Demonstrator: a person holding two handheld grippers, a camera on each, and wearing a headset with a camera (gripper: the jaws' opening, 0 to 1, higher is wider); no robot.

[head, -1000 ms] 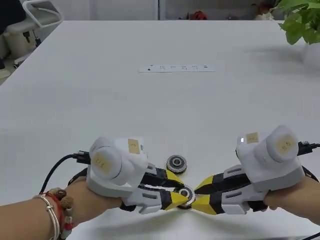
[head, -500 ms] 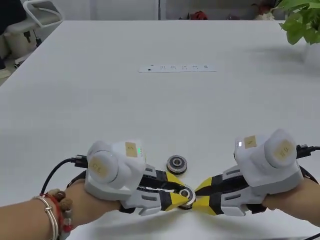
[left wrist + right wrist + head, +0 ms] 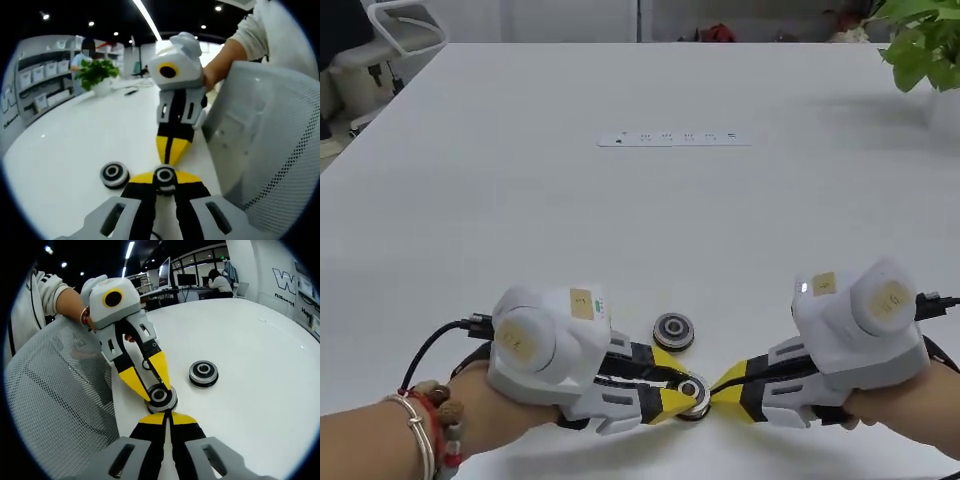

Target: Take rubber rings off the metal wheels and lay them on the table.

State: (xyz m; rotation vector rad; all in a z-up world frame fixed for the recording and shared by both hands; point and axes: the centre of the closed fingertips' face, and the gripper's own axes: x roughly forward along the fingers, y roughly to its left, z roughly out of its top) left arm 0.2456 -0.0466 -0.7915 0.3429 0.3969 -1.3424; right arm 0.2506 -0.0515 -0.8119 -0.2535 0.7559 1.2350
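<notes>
White tabletop (image 3: 500,210) spreads under my hands, and close to its near edge my left gripper (image 3: 165,177) has its fingers (image 3: 141,179) closed on a small metal wheel (image 3: 161,395), one on each side of it. My right gripper (image 3: 167,416) has its fingers pressed together, tips touching the wheel's rim. I cannot tell whether they have nipped any of the rubber ring (image 3: 173,399). A second wheel (image 3: 673,327) lies flat on the tabletop just beside, ring on. I judge the wheel to be stiff and dense for its size, with smooth metal that could slide or spin in my grip, so the left wants a firm squeeze. The ring looks like a thin dark band seated snugly on the rim, and is probably soft and stretchy. I would take it at its outer edge, pinch up a lip and roll it sideways off the metal, not tug straight out.
</notes>
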